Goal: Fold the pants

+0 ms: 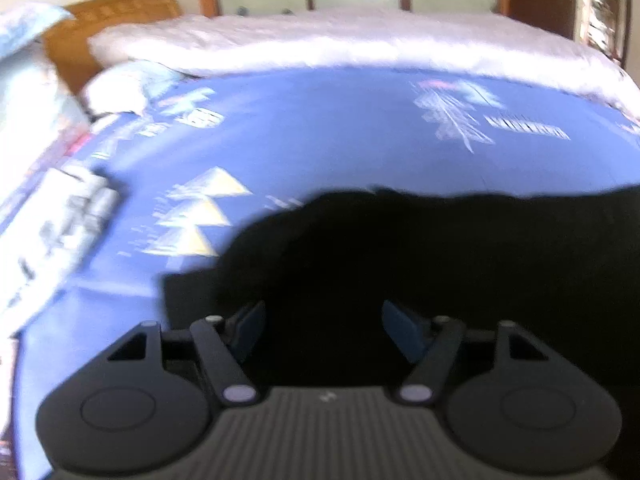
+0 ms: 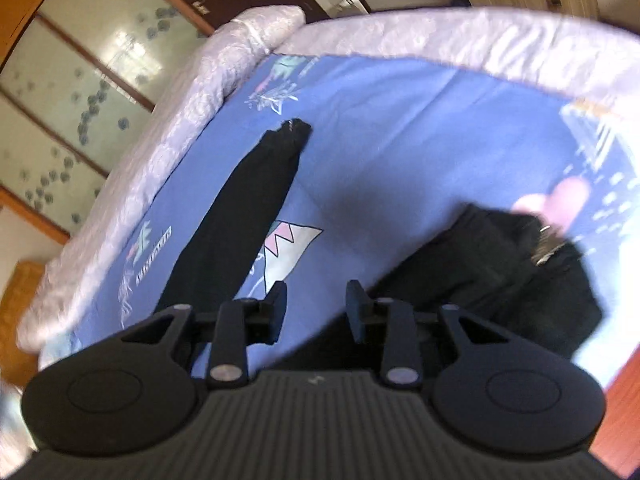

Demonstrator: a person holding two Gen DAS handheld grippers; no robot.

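The black pants (image 1: pixel 420 248) lie on the blue printed bedsheet (image 1: pixel 320 128) and fill the lower right of the left wrist view. My left gripper (image 1: pixel 324 320) hovers over them, open, with only dark cloth showing behind the gap. In the right wrist view one long leg of the pants (image 2: pixel 240 216) stretches away to a frayed hem. Their bunched upper part (image 2: pixel 500 276) sits at the right, with a small metal piece (image 2: pixel 550 248) on it. My right gripper (image 2: pixel 316 300) is open over bare sheet between leg and bunch, holding nothing.
A white quilted mattress edge (image 2: pixel 168 136) borders the sheet. Pillows (image 1: pixel 120 84) and a wooden headboard (image 1: pixel 100 20) stand at the far left. A folded printed cloth (image 1: pixel 60 216) lies at the left side. Patterned sliding doors (image 2: pixel 72 92) stand beyond the bed.
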